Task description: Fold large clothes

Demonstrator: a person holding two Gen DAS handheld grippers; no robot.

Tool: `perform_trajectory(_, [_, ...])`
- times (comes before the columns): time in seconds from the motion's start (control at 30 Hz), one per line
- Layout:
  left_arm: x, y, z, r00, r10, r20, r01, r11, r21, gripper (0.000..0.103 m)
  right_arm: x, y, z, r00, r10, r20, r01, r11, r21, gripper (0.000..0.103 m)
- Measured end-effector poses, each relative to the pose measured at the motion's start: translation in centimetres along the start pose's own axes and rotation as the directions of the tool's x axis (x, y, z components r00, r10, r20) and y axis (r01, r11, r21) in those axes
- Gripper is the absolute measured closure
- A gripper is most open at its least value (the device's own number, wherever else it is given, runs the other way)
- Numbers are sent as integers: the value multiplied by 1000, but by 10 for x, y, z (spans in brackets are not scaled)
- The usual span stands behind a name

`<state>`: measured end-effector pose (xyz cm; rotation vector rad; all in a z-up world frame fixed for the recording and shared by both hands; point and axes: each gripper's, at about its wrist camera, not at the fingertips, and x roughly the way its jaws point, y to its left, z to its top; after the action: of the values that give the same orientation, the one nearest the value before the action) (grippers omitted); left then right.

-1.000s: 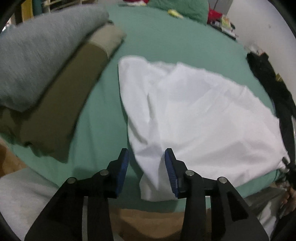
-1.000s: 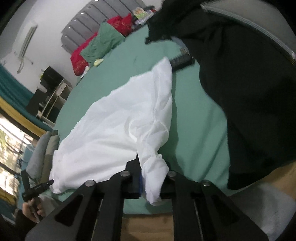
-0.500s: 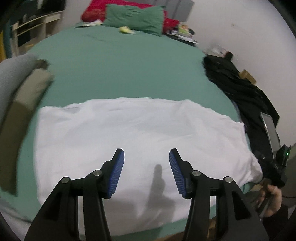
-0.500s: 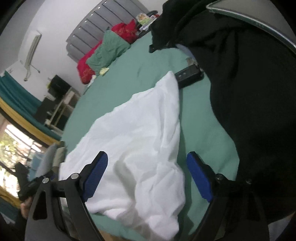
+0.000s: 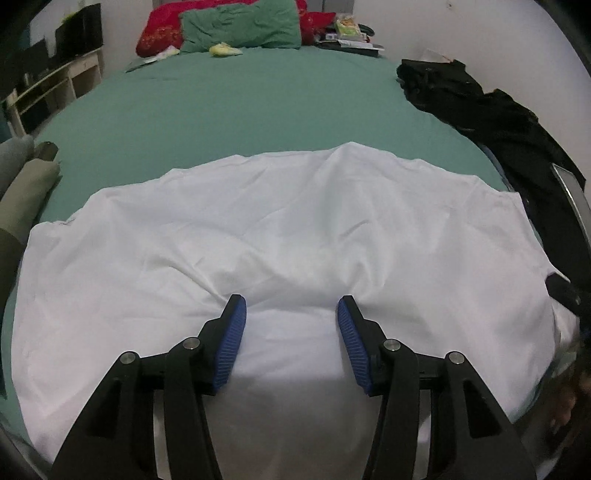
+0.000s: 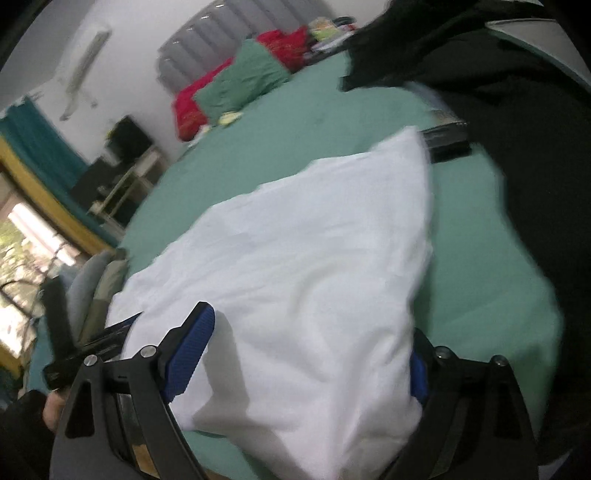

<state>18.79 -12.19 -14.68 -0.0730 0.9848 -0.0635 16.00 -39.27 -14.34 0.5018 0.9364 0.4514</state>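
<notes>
White garment (image 5: pixel 295 229) beneath left claw (image 5: pixel 291 317) (spread flat)

Left wrist view: rides the left hand-held gripper (image 5: pixel 291 314), low and close over the white garment (image 5: pixel 295 229), looking up the bed (image 5: pixel 240 107) toward the far pillows (image 5: pixel 240 26).
Right wrist view: rides the right hand-held gripper (image 6: pixel 310 350), tilted and blurred, close at the garment's right near edge, facing far-left.
Shared: white garment, green bed, pillows, black clothes (image 5: pixel 498 107), folded pile (image 5: pixel 22 188).
</notes>
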Motion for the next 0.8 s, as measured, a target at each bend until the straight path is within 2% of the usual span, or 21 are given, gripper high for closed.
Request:
perform_trajectory(0.07, [3,-1,1,1000,-9,5,9,1000,-21,49,10,4,-3,997,74,-21,-74,997,24,39])
perform_trajectory(0.1, [4,-2,2,1000,-8,7,9,1000,-20,49,19,5,-6,991,123,-46,-120,991,60,58])
perform_trajectory(0.17, [5,-3,2,1000,-5,8,5,1000,-15,49,26,7,-10,989,141,-50,-136,987,88,61])
perform_trajectory(0.3, [2,0,0,1000,-8,9,8,1000,7,50,24,22,-3,988,150,-33,-147,987,69,78])
perform_trajectory(0.47, [2,-2,0,1000,-10,12,10,999,34,49,19,44,3,990,139,7,-139,990,20,81])
perform_trajectory(0.53, [-1,-6,2,1000,3,7,-3,997,74,49,19,54,5,992,124,12,-124,992,-1,81])
perform_trajectory(0.6, [-4,-3,6,999,-26,-19,27,993,111,49,18,64,9,994,110,18,-109,994,-16,81])
perform_trajectory(0.67, [-11,7,10,996,-79,-44,83,991,101,49,14,72,12,995,93,31,-92,995,-38,81])
perform_trajectory(0.8, [-37,42,8,994,-110,-20,111,991,76,49,7,95,19,998,40,42,-35,993,-112,82])
